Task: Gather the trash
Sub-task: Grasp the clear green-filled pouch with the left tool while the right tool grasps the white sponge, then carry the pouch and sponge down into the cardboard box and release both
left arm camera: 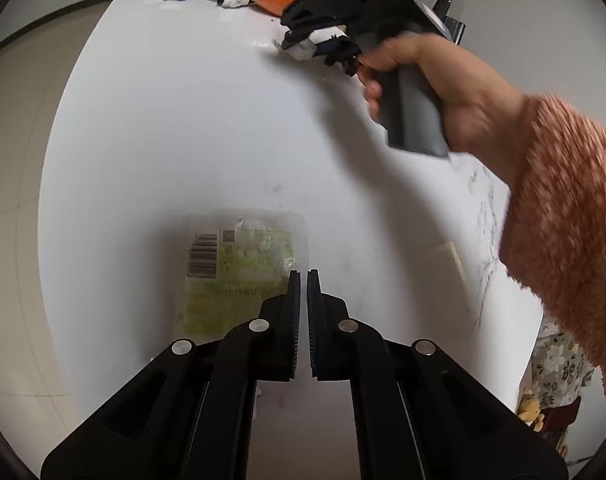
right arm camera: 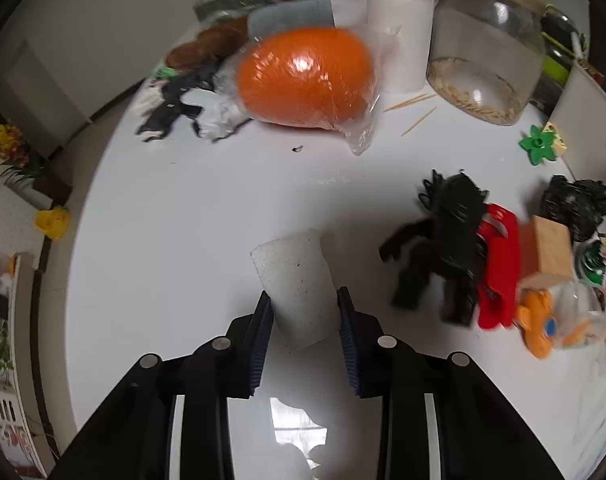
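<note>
Right tool (right arm camera: pixel 305 300) grips a white paper tube (right arm camera: pixel 297 288) lying on the white bench (right arm camera: pixel 183 208), a pad pressed on each side. Left tool (left arm camera: pixel 303 276) is closed with nothing between its fingers, poised over a flat green-labelled plastic wrapper (left arm camera: pixel 239 268) on the bench. Bagged orange ball (right arm camera: pixel 307 76), glass jar (right arm camera: pixel 487 60) and black toy figure (right arm camera: pixel 443 244) sit further off.

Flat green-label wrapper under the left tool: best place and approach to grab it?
The green-label wrapper lies flat on the white table, so nothing stands up to pinch. Probably best to take its near right edge, beside the shut left tool: open, come steeply from above, one finger on top, the other scraping under the rim.
</note>
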The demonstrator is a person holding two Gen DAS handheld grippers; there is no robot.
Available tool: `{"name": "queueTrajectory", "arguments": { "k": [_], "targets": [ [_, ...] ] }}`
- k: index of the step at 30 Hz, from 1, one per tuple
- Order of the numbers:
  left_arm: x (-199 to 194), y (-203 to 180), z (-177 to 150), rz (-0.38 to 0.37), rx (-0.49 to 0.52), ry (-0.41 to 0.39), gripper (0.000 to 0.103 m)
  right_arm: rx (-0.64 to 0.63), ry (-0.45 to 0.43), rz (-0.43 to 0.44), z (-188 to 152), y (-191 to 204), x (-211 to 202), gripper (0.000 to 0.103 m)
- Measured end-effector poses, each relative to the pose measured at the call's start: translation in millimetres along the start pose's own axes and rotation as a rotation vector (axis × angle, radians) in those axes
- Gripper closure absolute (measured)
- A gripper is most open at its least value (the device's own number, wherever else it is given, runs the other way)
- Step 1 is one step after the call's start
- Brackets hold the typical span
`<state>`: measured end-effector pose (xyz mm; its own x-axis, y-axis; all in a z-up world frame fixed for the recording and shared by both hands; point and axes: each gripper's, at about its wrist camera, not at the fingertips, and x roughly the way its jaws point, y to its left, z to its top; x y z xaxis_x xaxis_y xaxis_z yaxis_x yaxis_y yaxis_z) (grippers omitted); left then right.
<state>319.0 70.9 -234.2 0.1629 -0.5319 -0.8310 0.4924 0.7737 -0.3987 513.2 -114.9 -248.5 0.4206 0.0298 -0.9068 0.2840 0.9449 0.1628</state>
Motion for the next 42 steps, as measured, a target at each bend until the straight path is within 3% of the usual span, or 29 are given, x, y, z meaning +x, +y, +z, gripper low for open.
{"name": "queueTrajectory", "arguments": {
  "k": [8,16,20,21,24,27,29,31,33,35,42],
  "targets": [
    [-21,-15,-5,0.012,0.010,-0.016,0.100,-0.047,-0.041,0.179,-73,-15,-91,0.071],
    [-48,-65,-50,0.016,0.013,-0.037,0.103,-0.101,-0.067,0.261,-198,-74,-196,0.070],
    [-57,-102,-99,0.069,0.027,-0.043,0.103,-0.113,-0.056,0.312,-273,-113,-237,0.070],
    [-54,-113,-112,0.120,0.029,-0.043,0.103,-0.129,-0.056,0.307,-290,-121,-245,0.070],
    [-45,-133,-144,0.178,0.014,-0.028,0.103,-0.126,-0.031,0.330,-341,-151,-258,0.070],
    [-35,-139,-152,0.268,0.044,-0.072,0.101,-0.110,-0.041,0.358,-380,-175,-274,0.070],
    [-17,-128,-140,0.298,0.047,-0.048,0.082,-0.090,-0.056,0.382,-400,-187,-287,0.070],
    [-5,-120,-127,0.274,0.062,-0.033,0.028,-0.082,-0.072,0.387,-416,-191,-297,0.070],
    [-7,-120,-120,0.233,0.107,-0.052,0.022,-0.076,-0.077,0.401,-425,-191,-302,0.070],
    [-5,-117,-115,0.246,0.132,-0.048,0.012,-0.072,-0.081,0.409,-434,-188,-308,0.070],
    [44,-97,-98,0.272,0.204,0.149,0.012,-0.011,-0.105,0.429,-427,-180,-310,0.070]
  ]
}}
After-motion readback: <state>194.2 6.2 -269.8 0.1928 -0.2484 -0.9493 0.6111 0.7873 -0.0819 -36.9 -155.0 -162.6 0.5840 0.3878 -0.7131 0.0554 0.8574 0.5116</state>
